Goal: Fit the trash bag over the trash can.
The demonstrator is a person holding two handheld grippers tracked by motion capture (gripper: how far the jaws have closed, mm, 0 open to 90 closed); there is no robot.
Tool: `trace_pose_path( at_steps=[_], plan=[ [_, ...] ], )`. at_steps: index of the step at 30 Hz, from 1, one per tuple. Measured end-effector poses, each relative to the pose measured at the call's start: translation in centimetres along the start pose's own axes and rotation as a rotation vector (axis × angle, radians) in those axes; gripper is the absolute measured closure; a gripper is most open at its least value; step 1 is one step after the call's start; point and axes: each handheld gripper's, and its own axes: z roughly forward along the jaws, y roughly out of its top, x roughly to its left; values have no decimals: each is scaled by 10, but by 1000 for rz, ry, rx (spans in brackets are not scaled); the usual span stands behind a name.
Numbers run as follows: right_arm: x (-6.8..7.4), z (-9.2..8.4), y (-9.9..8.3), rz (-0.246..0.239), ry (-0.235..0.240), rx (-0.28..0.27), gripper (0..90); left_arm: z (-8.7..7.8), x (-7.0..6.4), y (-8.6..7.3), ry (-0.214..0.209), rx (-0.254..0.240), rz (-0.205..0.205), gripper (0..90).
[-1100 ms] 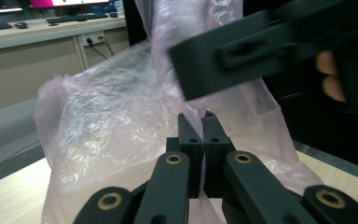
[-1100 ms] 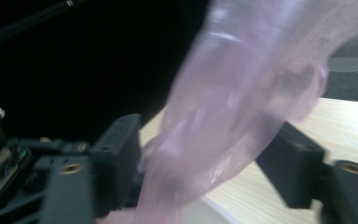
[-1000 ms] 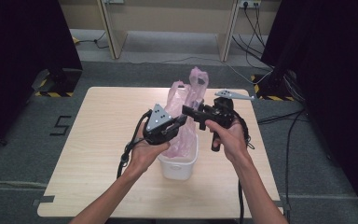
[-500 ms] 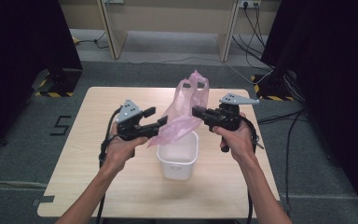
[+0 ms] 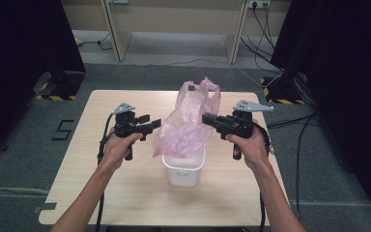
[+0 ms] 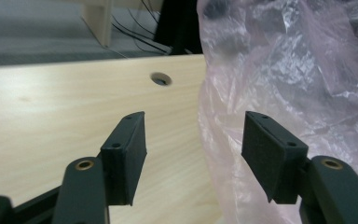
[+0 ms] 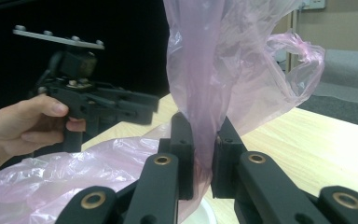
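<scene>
Both forearms reach level over the table [image 5: 77, 193]. The right gripper [image 5: 207, 118] is clamped on one pink plastic bag [image 5: 186, 125], which hangs to its left over one white bin [image 5: 183, 169]. The left gripper [image 5: 155, 123], jaws just opened and empty, sits beside the bag. Its own view shows a table hole [image 6: 161, 79]; the right gripper view shows the film pinched.

black grippers [image 5: 154, 125], grey plates, trailing cables
</scene>
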Motion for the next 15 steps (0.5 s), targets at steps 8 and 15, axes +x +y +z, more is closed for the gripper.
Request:
trace_pose_path(
  at_steps=[8,15],
  plan=[
    [-1,4,-1,-7,13,-2,820,15,-3,-3,-182,10,-117,550],
    [-1,10,-2,-27,-12,14,811,0,-25,2,-151,-87,1,841]
  ],
)
